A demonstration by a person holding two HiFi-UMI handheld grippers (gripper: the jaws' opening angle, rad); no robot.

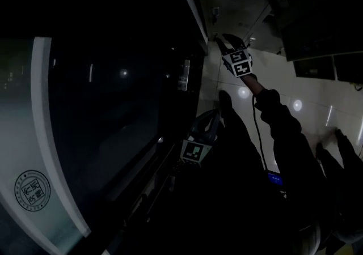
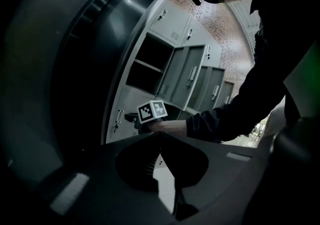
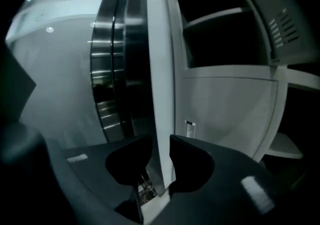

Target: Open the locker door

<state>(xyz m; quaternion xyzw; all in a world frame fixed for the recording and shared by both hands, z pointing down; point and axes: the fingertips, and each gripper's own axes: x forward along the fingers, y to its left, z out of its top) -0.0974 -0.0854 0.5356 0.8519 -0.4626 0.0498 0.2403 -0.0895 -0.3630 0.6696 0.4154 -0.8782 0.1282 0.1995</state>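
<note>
Two hand-held grippers were out in very dim light. Far left in the head view, a dark glass wall (image 1: 102, 112) with a round emblem (image 1: 32, 190) filled the frame, and the only open room was the pale floor (image 1: 306, 78) off to the right. The left hand-held gripper (image 2: 159, 134) was held low and close in, jaws tip to tip on nothing. Only its view gave the bank of grey lockers (image 2: 175, 31), with one open compartment (image 2: 147, 64). It also caught the dark sleeve (image 2: 235, 111) stretched straight out to the right hand-held gripper (image 3: 160, 141). That gripper's own view showed what the others hid. The locker door (image 3: 160, 84) stood ajar, its pale edge upright between the parted jaws and not pinched. A shelf (image 3: 215, 16) lay bare to its right.
</note>
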